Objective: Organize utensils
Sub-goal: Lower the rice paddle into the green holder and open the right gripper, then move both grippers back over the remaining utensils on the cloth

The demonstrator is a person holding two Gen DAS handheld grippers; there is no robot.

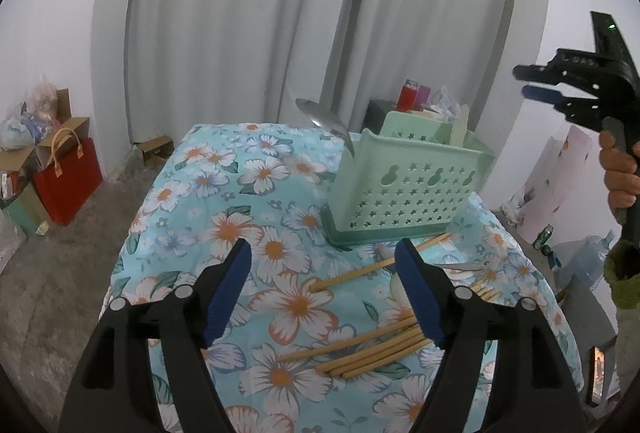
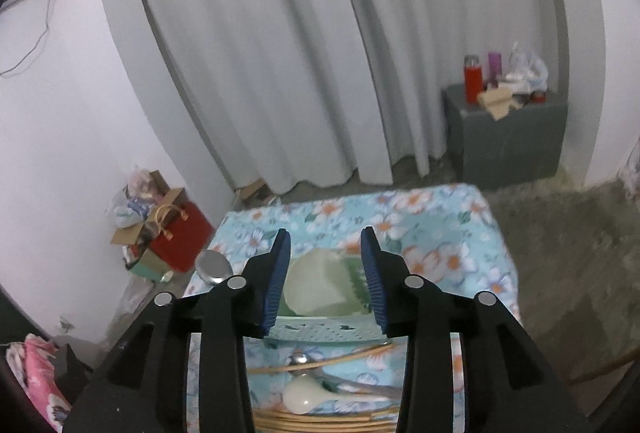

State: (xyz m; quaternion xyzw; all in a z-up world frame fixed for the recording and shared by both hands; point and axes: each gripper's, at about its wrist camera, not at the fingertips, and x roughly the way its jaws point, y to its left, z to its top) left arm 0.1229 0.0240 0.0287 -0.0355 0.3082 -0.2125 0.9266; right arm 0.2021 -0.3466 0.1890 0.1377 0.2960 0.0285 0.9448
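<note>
A pale green perforated basket (image 1: 408, 193) stands on the flowered tablecloth (image 1: 224, 193). A metal spoon (image 1: 322, 117) leans out of its left corner, bowl up. Several bamboo chopsticks (image 1: 372, 349) lie in front of the basket, under and between the fingers of my open left gripper (image 1: 324, 245), which holds nothing. My right gripper (image 2: 325, 233) hangs open above the basket (image 2: 324, 329), with pale green utensils (image 2: 316, 281) below the gap and nothing between the pads. The leaning spoon's bowl (image 2: 214, 267) shows to its left. A metal spoon (image 2: 304, 359), a white spoon (image 2: 308, 397) and chopsticks (image 2: 320, 421) lie nearer.
A hand (image 1: 620, 169) holds the right gripper (image 1: 528, 81) at the far right of the left wrist view. A red bag (image 1: 68, 181) and boxes sit on the floor at left. A grey cabinet (image 2: 508, 141) with a red flask (image 2: 474, 79) stands by the curtain.
</note>
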